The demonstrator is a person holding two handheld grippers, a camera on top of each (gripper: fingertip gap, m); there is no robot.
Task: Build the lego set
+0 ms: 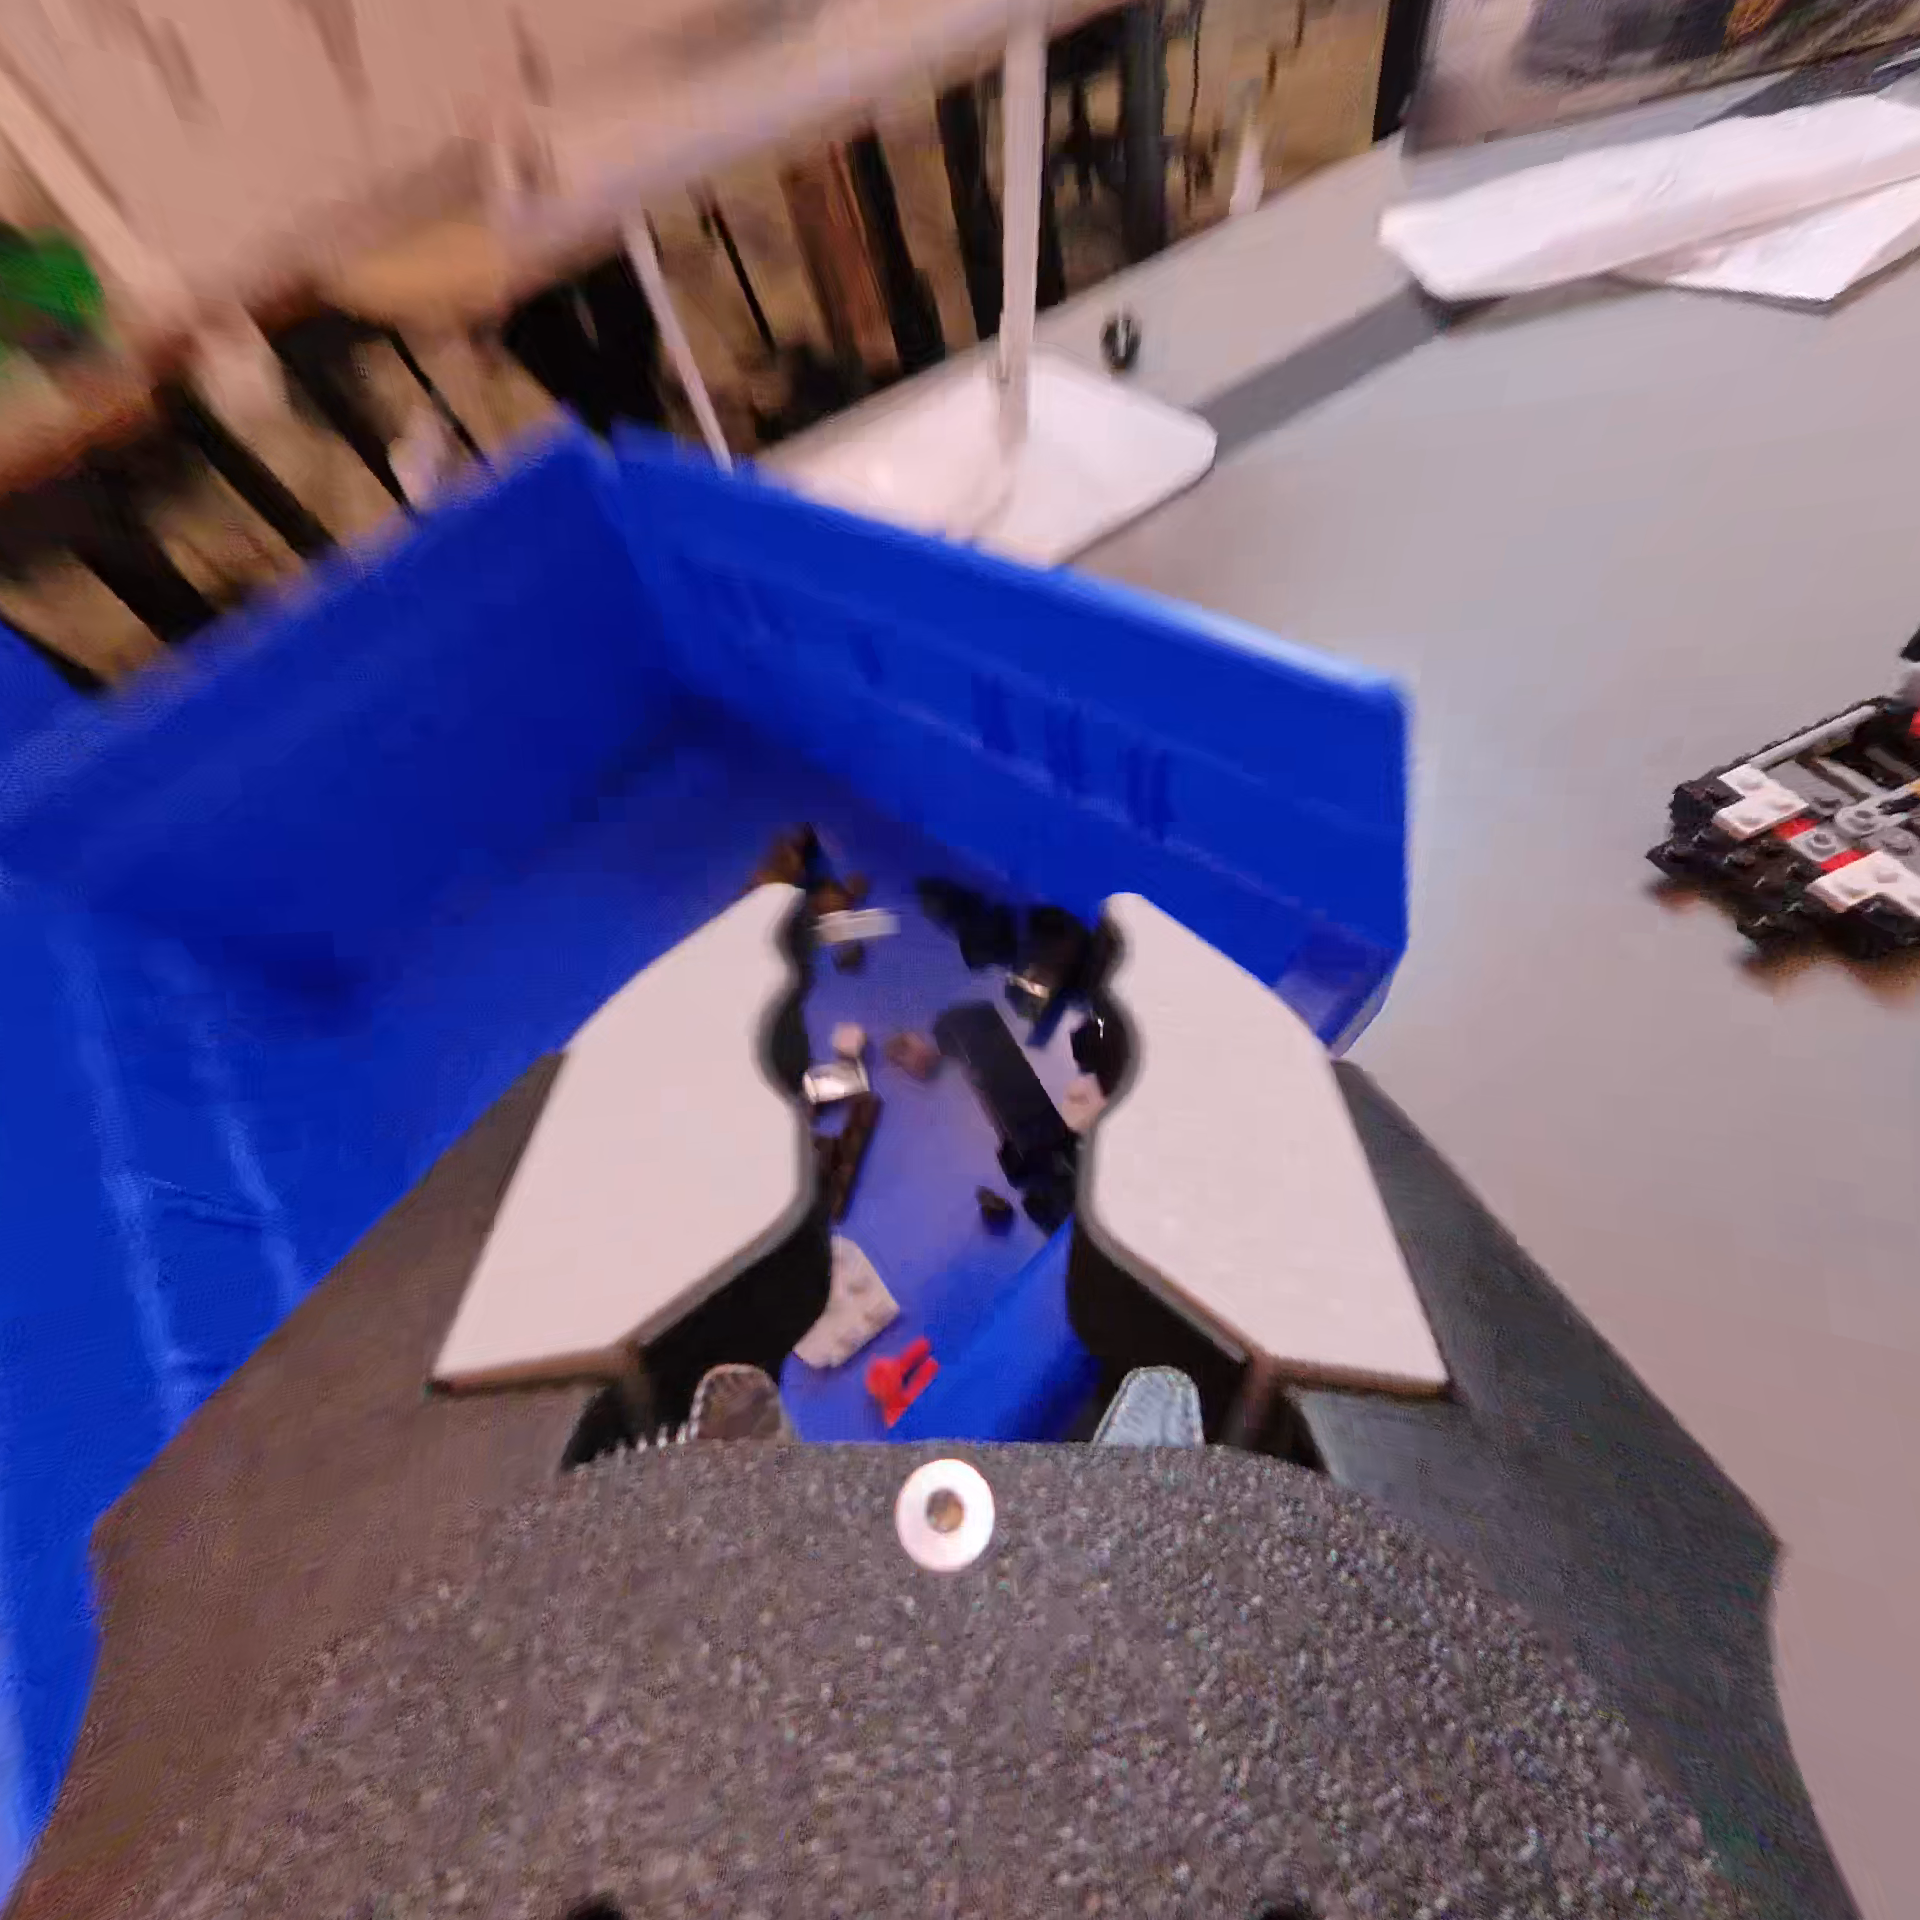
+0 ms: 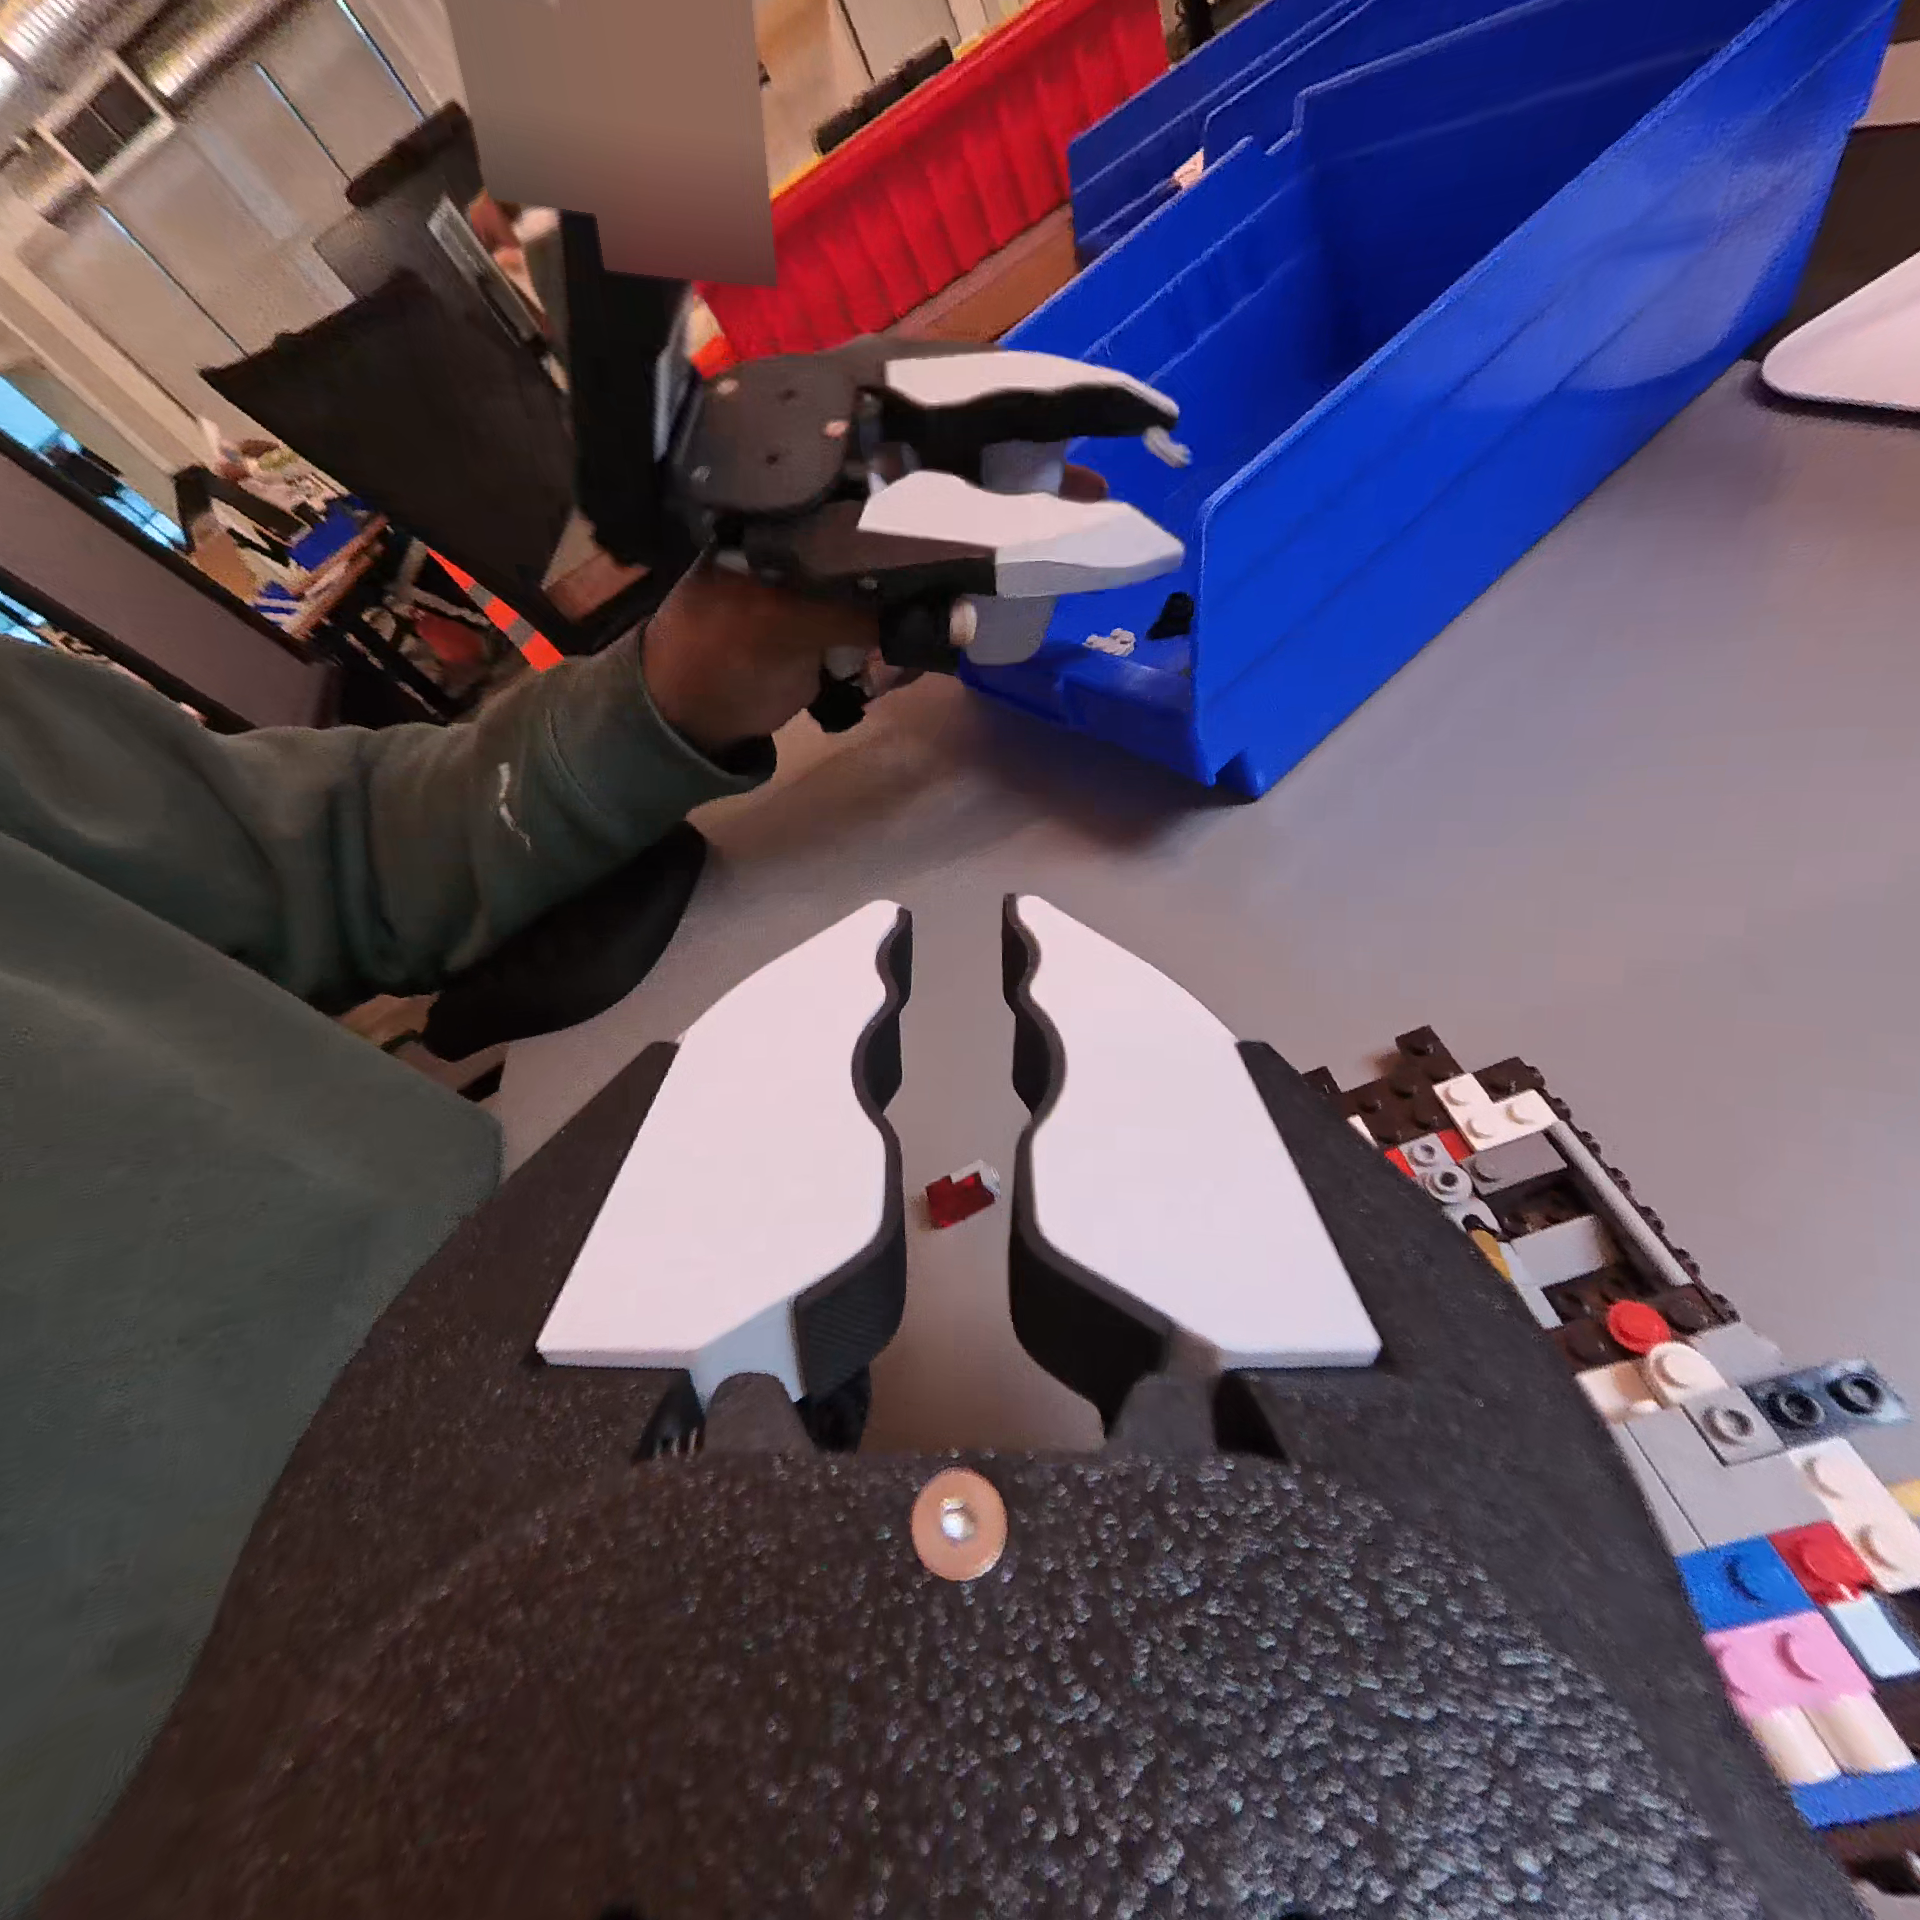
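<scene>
We see the left claw (image 1: 951, 914) above the open front of a blue plastic bin (image 1: 436, 831), its two fingers spread apart with nothing between them. The fingers are flat and white on top, with black wavy inner edges, and they sit in a black body with a rough, grainy surface. Inside the bin, on its smooth blue floor, lie many small bricks (image 1: 997, 1070), mostly black and brown, with a pale grey wedge plate (image 1: 847, 1314) and a small red piece (image 1: 900, 1377) nearest to the claw body. The picture is blurred, so we cannot tell the finer shapes.

In the right wrist view the same bin (image 2: 1455, 436) is long, with ribbed walls and a low front lip, and the left claw (image 2: 1174, 488) is at this lip, held by a hand (image 2: 748, 644) in a green sleeve.

The right claw (image 2: 956, 920) is well apart from the bin, low over the smooth grey desk (image 2: 1455, 883). Its fingers stand a little apart and grip nothing. Between them, on the desk, lies one small dark red brick (image 2: 961, 1195), touching neither finger. Just beside the right claw, on the side away from the bin, lies a flat brick model (image 2: 1621, 1351) with studded black, grey, white, red, blue and pink plates.
</scene>
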